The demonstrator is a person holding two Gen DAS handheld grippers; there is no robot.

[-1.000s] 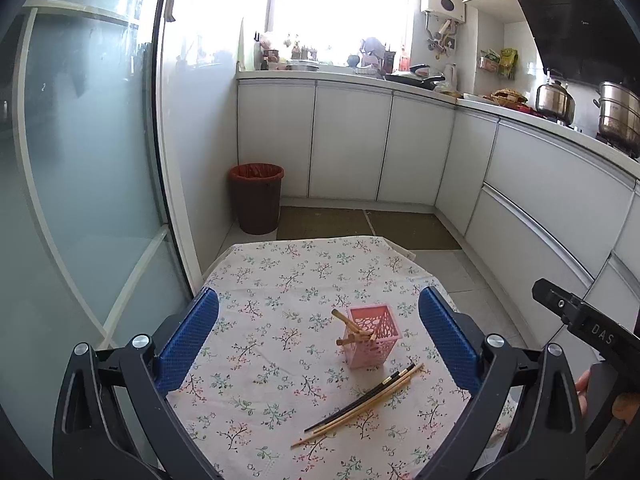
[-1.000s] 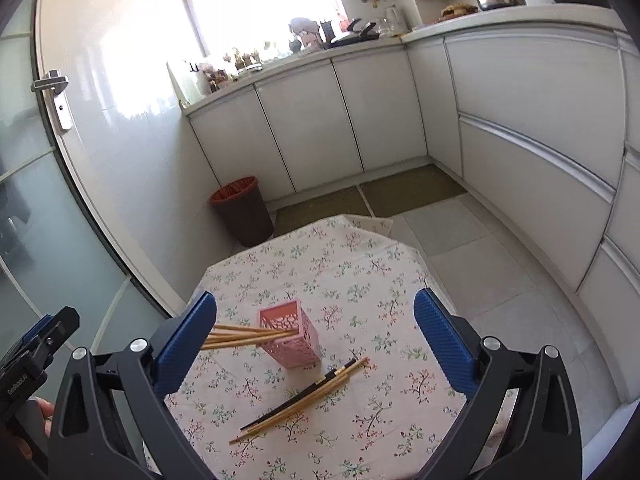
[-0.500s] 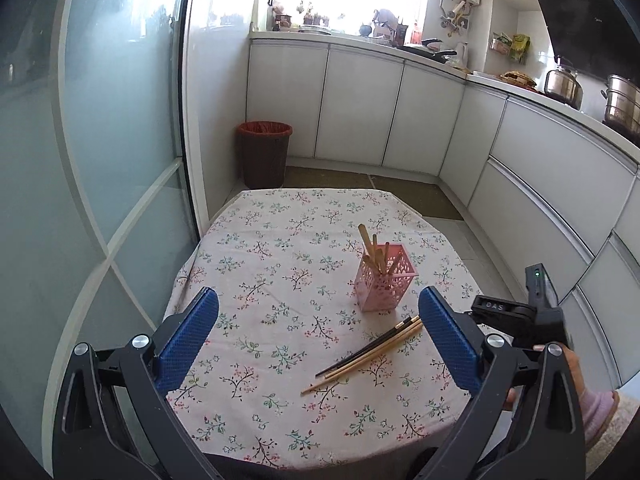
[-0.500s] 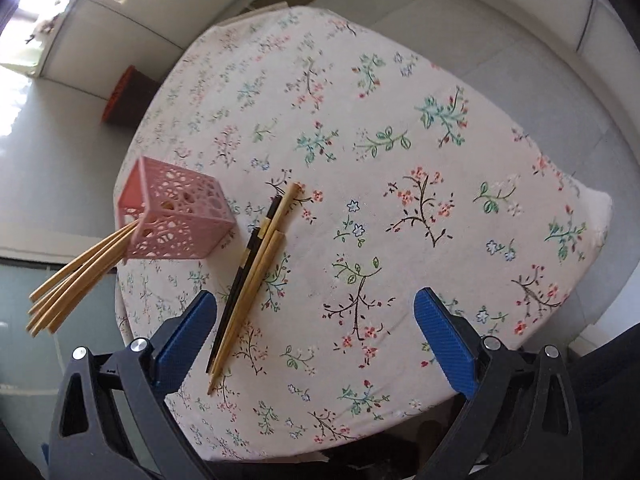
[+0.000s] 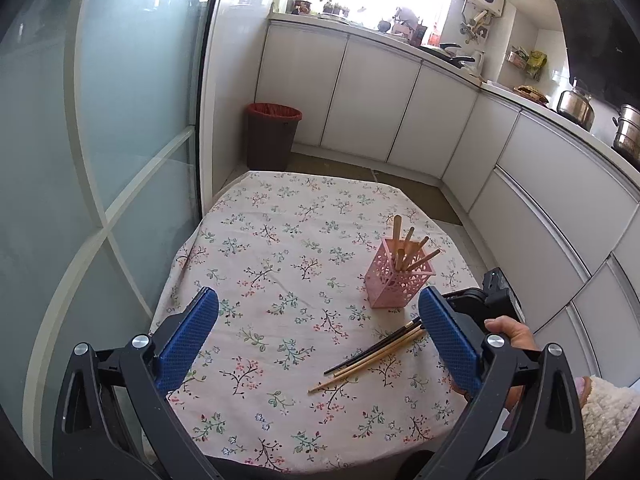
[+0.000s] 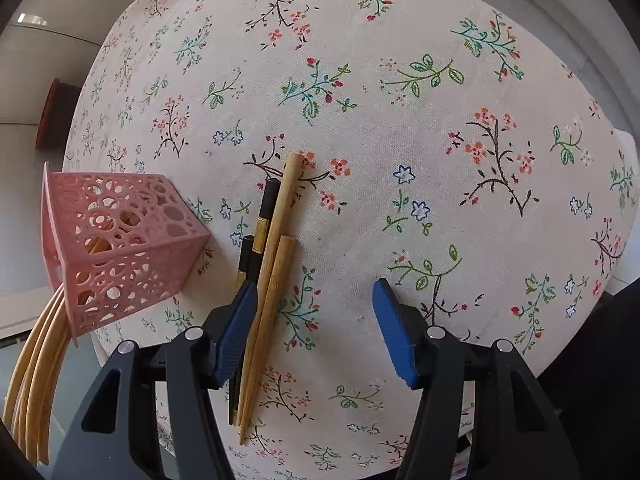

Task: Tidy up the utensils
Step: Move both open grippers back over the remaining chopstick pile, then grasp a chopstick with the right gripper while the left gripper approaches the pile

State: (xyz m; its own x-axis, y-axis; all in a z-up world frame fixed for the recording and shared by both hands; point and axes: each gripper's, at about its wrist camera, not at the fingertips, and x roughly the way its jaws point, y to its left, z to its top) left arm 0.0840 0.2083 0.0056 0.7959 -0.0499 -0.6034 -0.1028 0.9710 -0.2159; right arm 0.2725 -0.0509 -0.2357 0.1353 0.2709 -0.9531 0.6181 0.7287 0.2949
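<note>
A pink perforated holder (image 5: pixel 397 273) stands on the floral tablecloth (image 5: pixel 288 240) with several wooden chopsticks (image 5: pixel 408 248) in it. It also shows in the right wrist view (image 6: pixel 120 244). Loose wooden chopsticks (image 6: pixel 276 236) and black chopsticks (image 6: pixel 262 216) lie together beside it, also seen in the left wrist view (image 5: pixel 376 350). My right gripper (image 6: pixel 314 324) is open, low over the table, its left finger (image 6: pixel 236 332) over the loose chopsticks. My left gripper (image 5: pixel 316 344) is open and empty, held back above the table's near side.
A dark bin (image 5: pixel 272 136) stands on the floor beyond the table by a glass door (image 5: pixel 100 120). White cabinets (image 5: pixel 400 100) run along the back and right, with pots (image 5: pixel 576 106) on the counter. The table's edge (image 6: pixel 600 280) falls away at right.
My right gripper has dropped close to the table and onto the loose chopsticks, its jaws narrower than before. My left gripper has drawn back slightly, with the view tilted down over the table.
</note>
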